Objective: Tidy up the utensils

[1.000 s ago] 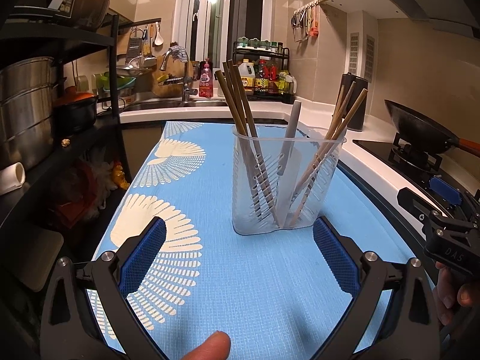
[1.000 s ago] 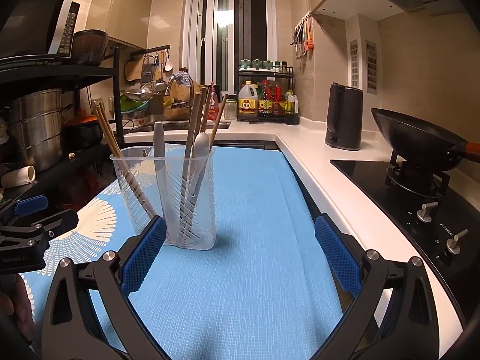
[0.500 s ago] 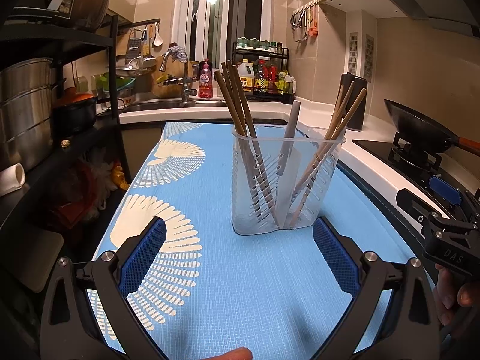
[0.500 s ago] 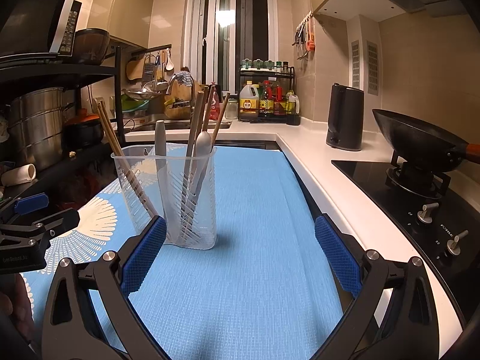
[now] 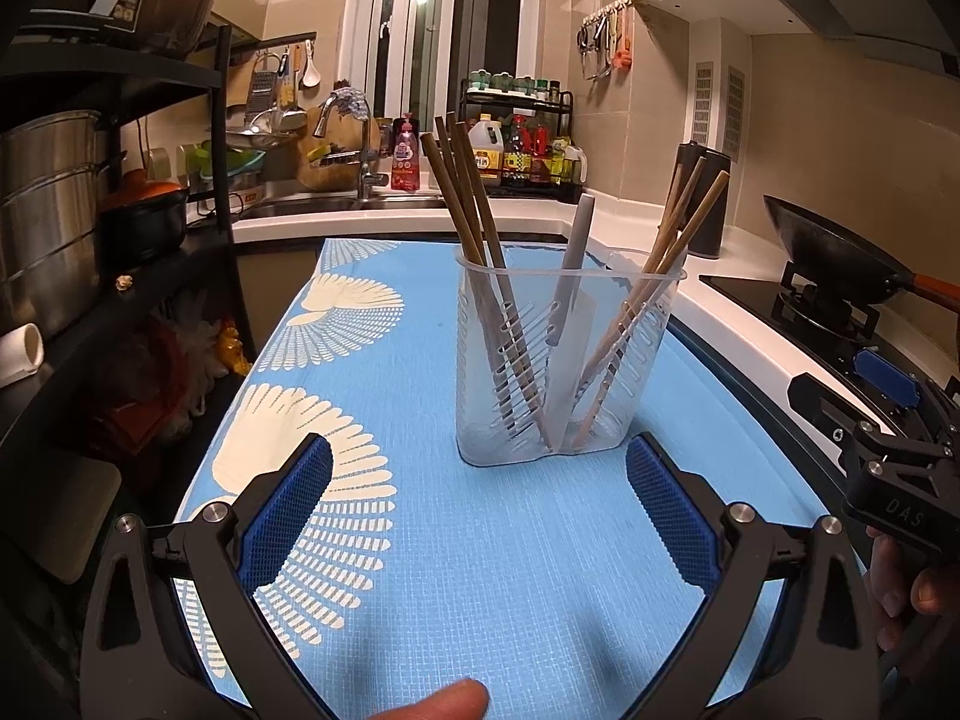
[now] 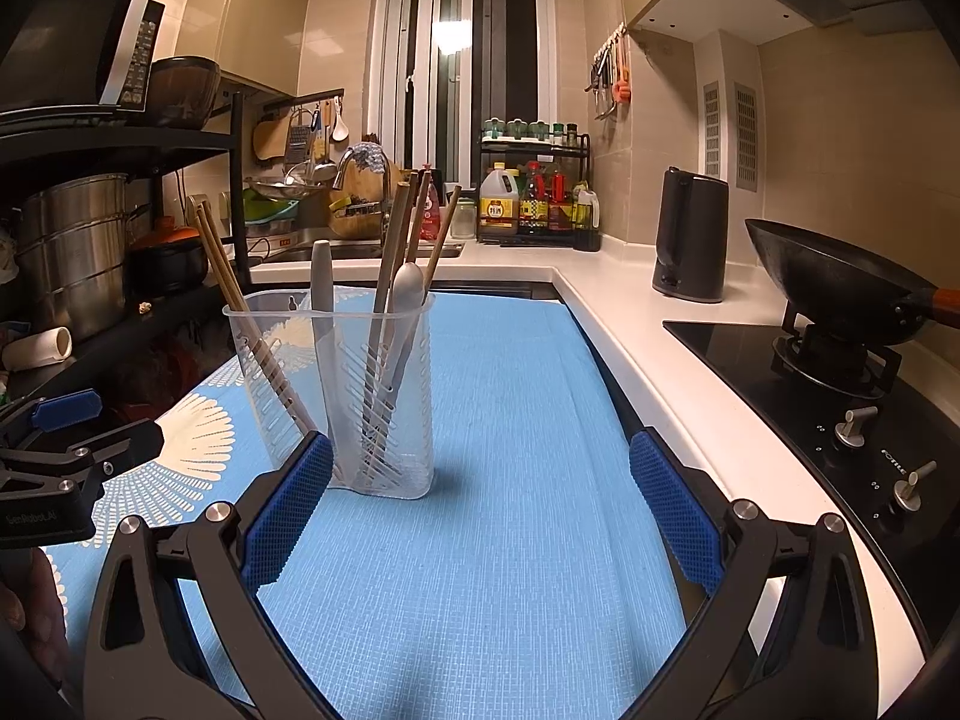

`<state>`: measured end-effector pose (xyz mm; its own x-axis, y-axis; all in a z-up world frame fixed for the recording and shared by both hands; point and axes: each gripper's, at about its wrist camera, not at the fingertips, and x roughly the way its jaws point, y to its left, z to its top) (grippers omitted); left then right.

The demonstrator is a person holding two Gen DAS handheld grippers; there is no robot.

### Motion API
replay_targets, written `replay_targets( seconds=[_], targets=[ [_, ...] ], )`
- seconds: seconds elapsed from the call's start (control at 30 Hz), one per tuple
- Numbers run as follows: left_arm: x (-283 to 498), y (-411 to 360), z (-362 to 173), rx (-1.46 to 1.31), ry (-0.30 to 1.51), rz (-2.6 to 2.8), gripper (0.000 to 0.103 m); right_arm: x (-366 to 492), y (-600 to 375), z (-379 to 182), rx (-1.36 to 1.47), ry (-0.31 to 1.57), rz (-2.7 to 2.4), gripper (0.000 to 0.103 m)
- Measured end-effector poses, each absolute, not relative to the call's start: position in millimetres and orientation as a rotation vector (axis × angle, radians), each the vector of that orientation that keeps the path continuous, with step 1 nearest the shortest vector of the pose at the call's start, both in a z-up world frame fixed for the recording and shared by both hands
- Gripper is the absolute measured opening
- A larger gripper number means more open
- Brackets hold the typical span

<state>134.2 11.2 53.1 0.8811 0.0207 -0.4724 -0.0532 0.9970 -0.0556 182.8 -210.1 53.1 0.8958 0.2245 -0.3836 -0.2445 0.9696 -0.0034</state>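
A clear slotted plastic utensil holder point(image 5: 564, 360) stands upright on the blue mat point(image 5: 480, 570). It holds several wooden chopsticks point(image 5: 474, 222) and a grey utensil handle point(image 5: 573, 264). In the right wrist view the holder point(image 6: 336, 396) sits left of centre, with chopsticks point(image 6: 396, 252) and two grey utensils point(image 6: 402, 300) in it. My left gripper point(image 5: 477, 492) is open and empty, just short of the holder. My right gripper point(image 6: 480, 492) is open and empty; its left finger point(image 6: 288, 504) is close beside the holder's base.
A black hob with a wok point(image 6: 834, 288) lies to the right, past the white counter edge point(image 6: 660, 384). A black kettle point(image 6: 690, 234) stands at the back right. A sink and a bottle rack point(image 5: 522, 144) are at the far end. Black shelves with pots point(image 5: 54, 204) stand on the left.
Both grippers have barely moved and stay open. A fingertip at the bottom of the left wrist view dipped and came back up.
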Motion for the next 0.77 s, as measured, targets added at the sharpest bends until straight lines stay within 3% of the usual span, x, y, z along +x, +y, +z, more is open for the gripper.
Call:
replay_targets(
  seconds=[0.77],
  targets=[
    [133.1, 14.0, 52.7, -0.070, 0.487, 0.036, 0.095, 182.9, -210.7, 52.8, -0.052, 0.392, 0.243, 0.097]
  ],
)
